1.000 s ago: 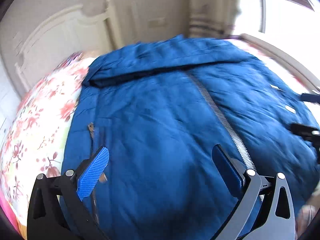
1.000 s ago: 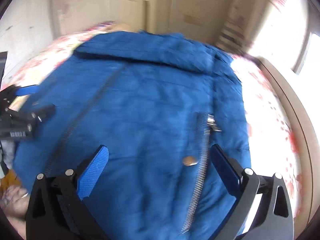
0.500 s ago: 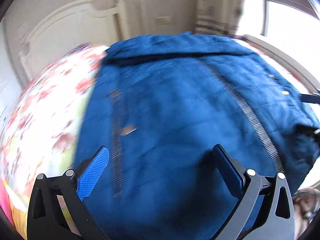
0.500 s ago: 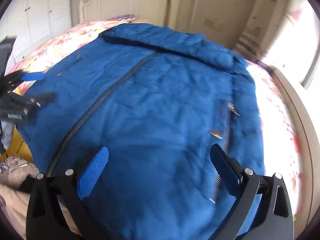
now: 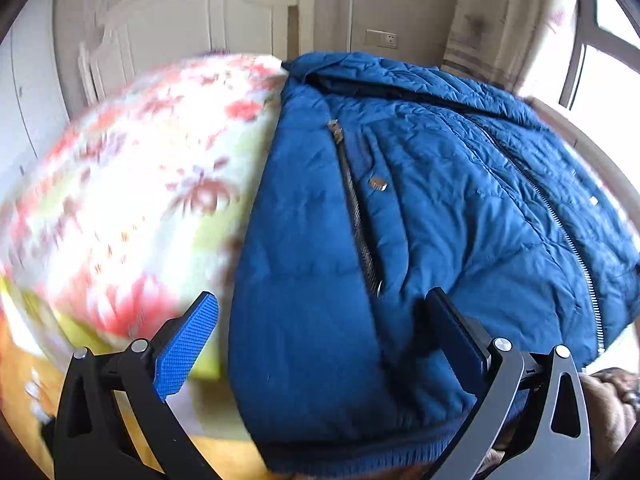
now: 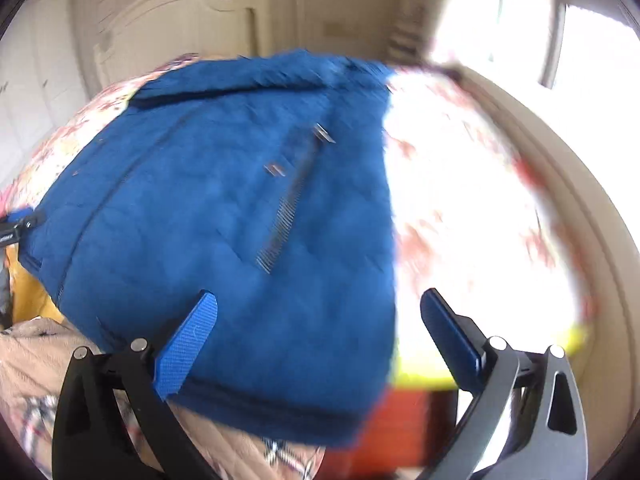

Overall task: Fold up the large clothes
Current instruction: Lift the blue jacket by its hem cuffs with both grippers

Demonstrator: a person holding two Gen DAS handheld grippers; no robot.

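A large blue padded jacket (image 5: 420, 220) lies flat on a bed with a floral cover (image 5: 140, 184), its hem hanging over the near edge. It has a centre zip and two zipped pockets. My left gripper (image 5: 320, 332) is open, its jaws straddling the jacket's left hem corner. The jacket also shows in the right wrist view (image 6: 224, 216). My right gripper (image 6: 320, 328) is open over the jacket's right hem corner. The left gripper's tip (image 6: 16, 224) shows at the left edge of the right wrist view.
A white headboard (image 5: 192, 40) stands at the far end against the wall. A window (image 5: 608, 60) is at the right. The bed's floral cover (image 6: 472, 208) extends right of the jacket. The person's beige clothing (image 6: 36, 364) is below the hem.
Both grippers moved apart toward the jacket's outer hem corners, the left one leftward and the right one rightward. Both stayed open. The jacket has not moved.
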